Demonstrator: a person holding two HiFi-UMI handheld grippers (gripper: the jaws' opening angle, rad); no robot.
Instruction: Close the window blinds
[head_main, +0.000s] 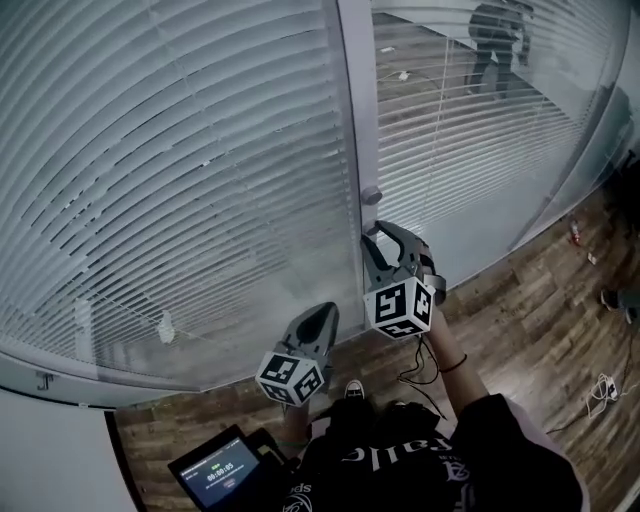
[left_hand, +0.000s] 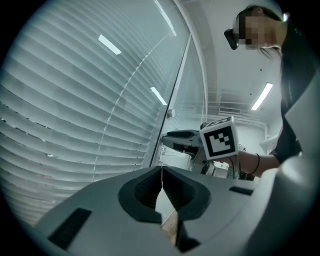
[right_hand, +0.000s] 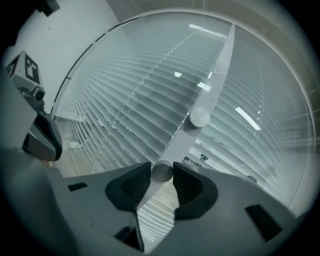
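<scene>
**While the right tool is straddling the knob, the blinds are waiting to be turned**

Because the window blinds (head_main: 180, 180) are sitting sealed behind glass on both sides of the grey frame post (head_main: 358, 110), they are most likely being worked from the post's round knobs, not by touching the slats. That would explain why the right tool (head_main: 377, 238) is reaching up against the post. In the right gripper view its jaws are standing apart with the lower knob (right_hand: 161, 172) sitting between the tips. The knob is bracketed but, as far as I can judge, not squeezed. The upper knob (right_hand: 200, 118) is standing clear, farther along the post. The left tool (head_main: 326, 314) is hanging lower, near the post's foot. Its jaws are closed together on nothing I can name, and it is probably parked out of the way.

Right of the post the slats are lying flat enough that a person (head_main: 495, 40) is showing through, so closing is looking unfinished there. The left panel is reading denser.

In the head view the right tool's own body is covering the lower knob. In the left gripper view a thin pale line is running down the seam of the closed jaws. I cannot tell whether it is a cord or only a sliver of light. Which knob is serving which panel is not showing either. A tablet (head_main: 222, 468) is being cut off at the bottom edge.
</scene>
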